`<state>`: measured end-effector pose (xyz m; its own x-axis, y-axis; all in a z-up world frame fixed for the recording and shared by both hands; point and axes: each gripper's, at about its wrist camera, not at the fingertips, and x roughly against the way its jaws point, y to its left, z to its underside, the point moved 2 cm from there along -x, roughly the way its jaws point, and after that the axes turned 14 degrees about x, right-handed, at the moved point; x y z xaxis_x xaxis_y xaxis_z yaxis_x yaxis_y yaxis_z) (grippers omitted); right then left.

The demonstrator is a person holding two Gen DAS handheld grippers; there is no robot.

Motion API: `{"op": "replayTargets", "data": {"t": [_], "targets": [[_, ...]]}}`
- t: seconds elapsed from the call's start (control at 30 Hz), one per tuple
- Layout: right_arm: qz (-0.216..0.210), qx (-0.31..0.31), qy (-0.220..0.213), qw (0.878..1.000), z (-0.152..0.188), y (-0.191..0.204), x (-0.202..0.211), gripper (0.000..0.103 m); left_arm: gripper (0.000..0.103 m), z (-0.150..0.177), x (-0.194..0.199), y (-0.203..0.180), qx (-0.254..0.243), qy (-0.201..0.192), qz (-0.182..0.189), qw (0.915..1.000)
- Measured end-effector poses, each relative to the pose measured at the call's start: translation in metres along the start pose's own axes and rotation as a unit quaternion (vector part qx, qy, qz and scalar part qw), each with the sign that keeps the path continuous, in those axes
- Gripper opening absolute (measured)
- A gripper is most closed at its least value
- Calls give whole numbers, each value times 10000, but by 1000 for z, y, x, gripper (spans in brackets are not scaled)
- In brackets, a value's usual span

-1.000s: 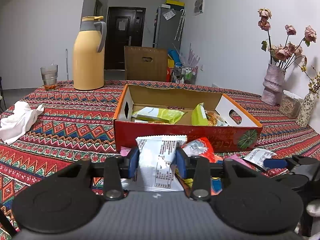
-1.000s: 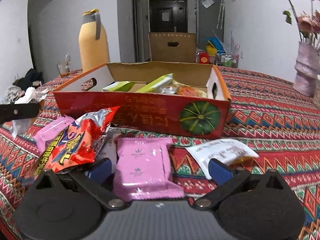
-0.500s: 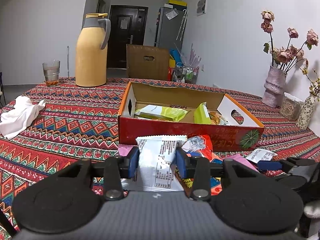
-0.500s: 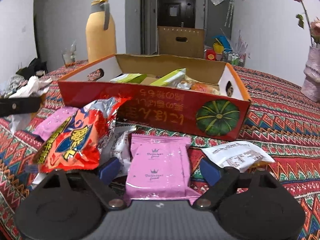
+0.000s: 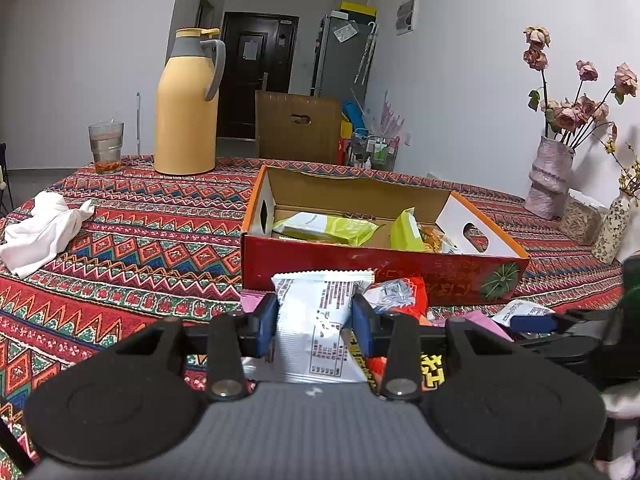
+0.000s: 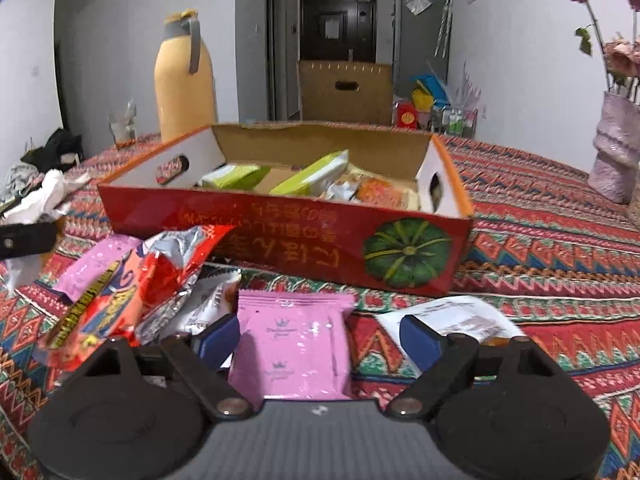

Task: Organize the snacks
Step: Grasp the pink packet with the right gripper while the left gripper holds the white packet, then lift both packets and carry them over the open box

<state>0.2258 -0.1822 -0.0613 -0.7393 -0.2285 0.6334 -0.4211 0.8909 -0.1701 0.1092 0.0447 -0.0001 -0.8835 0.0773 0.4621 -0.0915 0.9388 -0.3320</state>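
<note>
A few green packets [image 5: 332, 227] already lie in the red box [image 6: 280, 232]. Just before it, the left gripper [image 5: 315, 322] holds a white packet [image 5: 320, 332], while the right gripper's [image 6: 316, 338] fingers, just narrowing, straddle an ungripped pink packet [image 6: 294, 354] beside a red bag [image 6: 120, 292]. The patterned table [image 5: 132, 240] also carries a yellow jug [image 5: 188, 108] behind the box.

**Soft indoor light, fisheye warp**

Evenly lit from overhead, slightly dim toward the far doorway [image 5: 256, 76]. Faint shadows only. Sharp through the left wrist view; smeared with motion blur through the right. Bowed walls, dark vignetted corners.
</note>
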Motion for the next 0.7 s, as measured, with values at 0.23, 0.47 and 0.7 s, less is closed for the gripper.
{"op": "replayTargets", "data": {"t": [0.23,0.47,0.7], "targets": [[59,136,60,9999,7,8,-1,62,40,-1,-1,0,-8,11,23,10000],[246,-11,-211,9995,14,4,20,61,40,-1,-3,-2,-40,3,-37,10000],[437,-148,-591,9972,5,-5,40,61,40,-10,-8,-12,-94,-109,-274,9995]]}}
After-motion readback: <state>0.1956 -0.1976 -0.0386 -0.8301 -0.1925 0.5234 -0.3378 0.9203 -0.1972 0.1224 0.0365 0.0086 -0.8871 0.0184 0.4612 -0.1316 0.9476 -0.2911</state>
